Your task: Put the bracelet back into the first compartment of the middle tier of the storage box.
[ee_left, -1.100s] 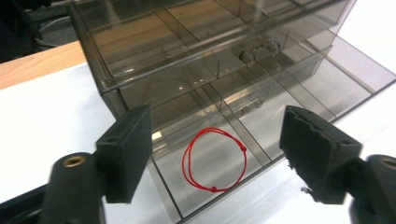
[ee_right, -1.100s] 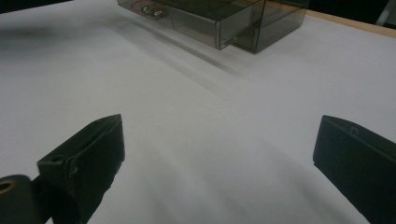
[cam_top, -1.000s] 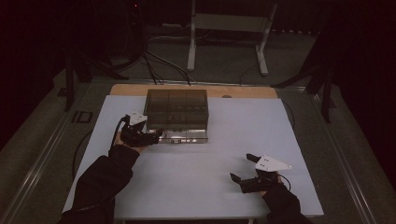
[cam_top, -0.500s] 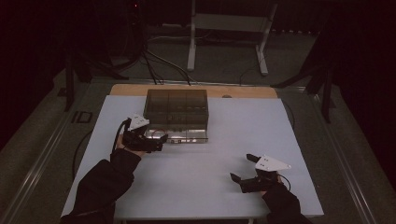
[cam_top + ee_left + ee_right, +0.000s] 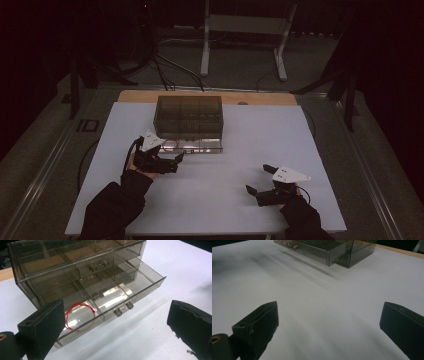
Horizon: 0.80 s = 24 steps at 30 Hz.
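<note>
Drawer box (image 5: 189, 120), one smoky clear unit, sits at the far middle of the white worktop (image 5: 310, 150), its bottom drawer (image 5: 117, 298) pulled out with one red loop (image 5: 80, 316) lying in the end compartment. Two knobs (image 5: 123, 308) on that drawer front, one handle on the shut drawer above. Left tool (image 5: 175, 161) hangs just off the drawer's near corner, jaws having just spread wide, nothing between them (clean release). Right tool (image 5: 257, 180) sits near the front edge, well apart, jaws gaping on nothing. Plenty of bare worktop between the two.
</note>
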Available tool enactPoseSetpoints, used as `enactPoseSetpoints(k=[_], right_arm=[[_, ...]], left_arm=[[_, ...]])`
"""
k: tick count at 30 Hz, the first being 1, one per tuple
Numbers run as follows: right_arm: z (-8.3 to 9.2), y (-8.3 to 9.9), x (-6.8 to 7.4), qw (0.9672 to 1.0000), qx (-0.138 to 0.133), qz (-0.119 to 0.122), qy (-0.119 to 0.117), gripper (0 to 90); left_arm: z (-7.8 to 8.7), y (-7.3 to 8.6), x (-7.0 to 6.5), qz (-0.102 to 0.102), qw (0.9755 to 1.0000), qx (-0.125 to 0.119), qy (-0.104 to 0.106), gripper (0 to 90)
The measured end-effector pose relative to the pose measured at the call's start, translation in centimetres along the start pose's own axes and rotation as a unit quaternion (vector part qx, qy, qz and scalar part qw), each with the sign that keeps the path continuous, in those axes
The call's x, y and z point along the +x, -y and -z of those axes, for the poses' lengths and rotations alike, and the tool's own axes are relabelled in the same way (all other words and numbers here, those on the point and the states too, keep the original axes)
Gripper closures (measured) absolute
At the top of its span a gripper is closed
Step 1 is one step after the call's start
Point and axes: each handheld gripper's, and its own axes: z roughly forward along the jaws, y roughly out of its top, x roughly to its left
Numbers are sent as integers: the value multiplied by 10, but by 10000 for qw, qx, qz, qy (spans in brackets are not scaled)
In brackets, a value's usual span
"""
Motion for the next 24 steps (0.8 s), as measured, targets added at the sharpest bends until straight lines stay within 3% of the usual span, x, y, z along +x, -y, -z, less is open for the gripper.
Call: enactPoseSetpoints(k=[4, 13, 16, 21, 24], right_arm=[[-1, 0, 0, 10000, 23, -4, 8, 24], [2, 2, 0, 10000, 25, -23, 54, 24], [2, 2, 0, 10000, 31, -17, 37, 24], [2, 1, 1, 10000, 17, 17, 14, 24], [2, 1, 0, 10000, 6, 2, 13, 24]], left_arm=[[-1, 7, -4, 20, 10000, 44, 33, 34], [-10, 30, -18, -142, 9998, 141, 48, 34], [-12, 35, -21, -187, 9998, 66, -51, 34], [-13, 42, -23, -67, 9996, -66, -280, 34], [-17, 45, -24, -45, 9995, -25, -311, 34]])
